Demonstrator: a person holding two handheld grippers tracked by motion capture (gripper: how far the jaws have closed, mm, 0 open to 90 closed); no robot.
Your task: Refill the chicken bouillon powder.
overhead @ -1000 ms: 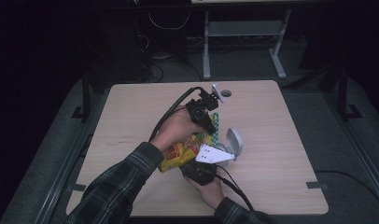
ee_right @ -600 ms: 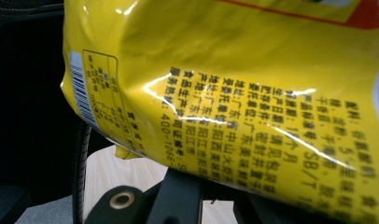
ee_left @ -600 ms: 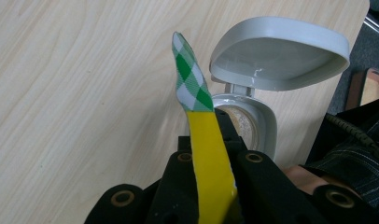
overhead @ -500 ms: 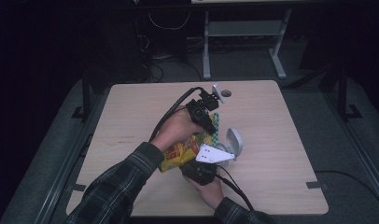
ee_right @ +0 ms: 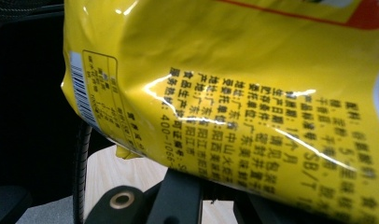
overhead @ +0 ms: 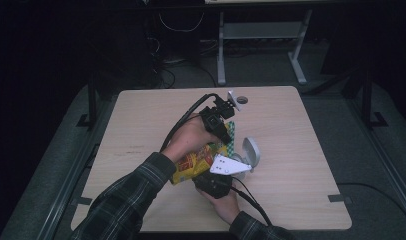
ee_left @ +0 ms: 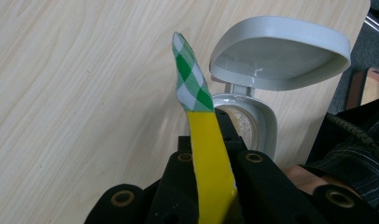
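Observation:
A shiny yellow snack bag (overhead: 193,162) is held above the table between both grippers. My left gripper (overhead: 225,136) is shut on the bag's flat top edge (ee_left: 208,154). This is a yellow strip that ends in a green and white checked tip (ee_left: 190,79) past the jaws. In the right gripper view the bag's printed back (ee_right: 253,84) hangs close over the camera. My right gripper (ee_right: 211,189) is shut on its lower edge. From above, the right gripper (overhead: 211,175) is under the bag, with its grey plate on top.
A small white container (overhead: 248,159) with its hinged lid (ee_left: 281,56) open stands on the wooden table (overhead: 301,130), just beyond the left jaws. A round hole (overhead: 241,100) lies near the table's far edge. Dark floor and a metal frame (overhead: 261,35) lie beyond.

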